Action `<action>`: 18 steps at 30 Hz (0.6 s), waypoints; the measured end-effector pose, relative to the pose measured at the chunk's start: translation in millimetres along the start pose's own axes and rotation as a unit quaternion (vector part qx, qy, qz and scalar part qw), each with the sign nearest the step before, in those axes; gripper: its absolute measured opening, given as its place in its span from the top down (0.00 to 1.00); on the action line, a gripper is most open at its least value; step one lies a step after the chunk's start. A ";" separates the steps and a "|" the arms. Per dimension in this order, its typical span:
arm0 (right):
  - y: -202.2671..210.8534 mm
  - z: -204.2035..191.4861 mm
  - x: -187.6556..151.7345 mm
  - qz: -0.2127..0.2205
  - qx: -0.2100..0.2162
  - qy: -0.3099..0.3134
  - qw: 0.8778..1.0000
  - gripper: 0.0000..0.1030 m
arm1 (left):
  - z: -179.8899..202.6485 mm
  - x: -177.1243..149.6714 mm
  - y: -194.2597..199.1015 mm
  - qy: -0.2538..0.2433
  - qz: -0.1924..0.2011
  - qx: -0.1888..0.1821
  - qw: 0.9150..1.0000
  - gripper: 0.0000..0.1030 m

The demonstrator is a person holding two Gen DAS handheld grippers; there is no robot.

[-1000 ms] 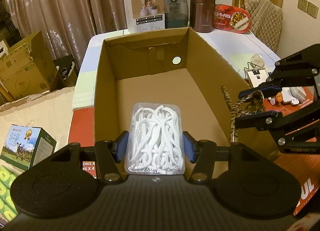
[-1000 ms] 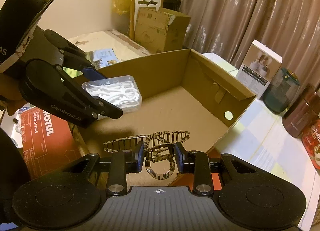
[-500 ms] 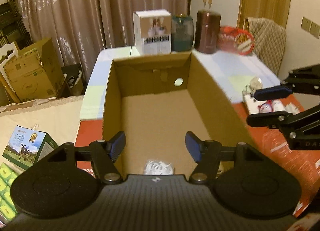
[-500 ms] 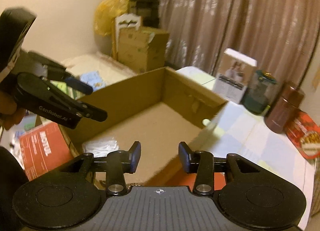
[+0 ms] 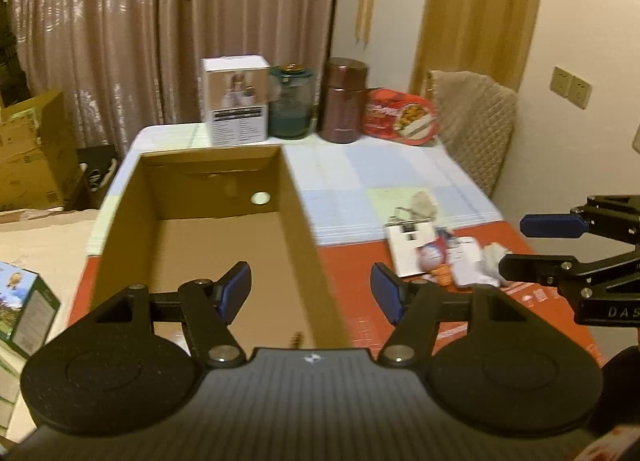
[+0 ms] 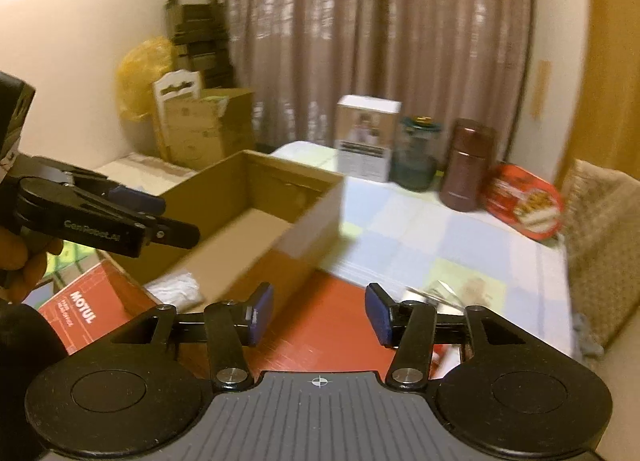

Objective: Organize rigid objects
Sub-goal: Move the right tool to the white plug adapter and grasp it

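The open cardboard box (image 5: pixel 304 245) stands on the table and shows again in the right wrist view (image 6: pixel 304 229). A clear pack of white floss picks (image 6: pixel 176 289) lies on its floor near the front. A tip of the leopard hair clip (image 5: pixel 296 339) peeks over my left gripper's body. My left gripper (image 5: pixel 311 293) hangs open above the box's right wall with nothing between its pads. It also shows from the side (image 6: pixel 176 219). My right gripper (image 6: pixel 319 313) is over the red mat; its jaws are opening and hold nothing. It also shows at the right edge (image 5: pixel 516 247).
Small packets and cards (image 5: pixel 440 257) lie on the table right of the box. A white carton (image 5: pixel 236 101), a teal jar (image 5: pixel 290 105), a brown flask (image 5: pixel 344 101) and a red tin (image 5: pixel 400 117) line the far end. A quilted chair (image 5: pixel 472 129) stands at the right.
The left gripper let go of the floss pack and the right let go of the hair clip, both into the box. Both grippers then rose, drew back and swung right.
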State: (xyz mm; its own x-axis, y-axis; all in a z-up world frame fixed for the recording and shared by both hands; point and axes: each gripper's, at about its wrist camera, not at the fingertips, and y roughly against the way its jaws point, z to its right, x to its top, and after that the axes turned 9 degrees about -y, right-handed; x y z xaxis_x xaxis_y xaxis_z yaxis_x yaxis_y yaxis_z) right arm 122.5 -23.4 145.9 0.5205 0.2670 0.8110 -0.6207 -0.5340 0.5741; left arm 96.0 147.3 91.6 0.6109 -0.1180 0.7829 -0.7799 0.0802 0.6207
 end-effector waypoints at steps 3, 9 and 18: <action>18.0 18.7 -8.3 0.007 -0.019 -0.030 0.999 0.50 | 18.1 2.5 0.7 0.002 0.005 -0.020 1.000 0.40; 44.2 61.7 -33.3 0.029 -0.063 -0.088 0.994 0.44 | 54.5 3.5 -5.0 -0.001 0.015 -0.036 0.999 0.39; 39.7 126.3 -80.1 0.002 -0.132 -0.145 0.981 0.39 | 104.6 -7.2 -42.5 0.003 0.013 -0.068 0.998 0.32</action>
State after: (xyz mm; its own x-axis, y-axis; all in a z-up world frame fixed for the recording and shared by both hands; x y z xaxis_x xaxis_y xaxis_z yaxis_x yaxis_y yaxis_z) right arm 130.2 -167.4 89.6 0.6382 0.0053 0.7698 -0.7341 -0.2972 0.6106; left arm 110.6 41.1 55.1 0.5909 -0.1089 0.7993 -0.7705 0.2175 0.5992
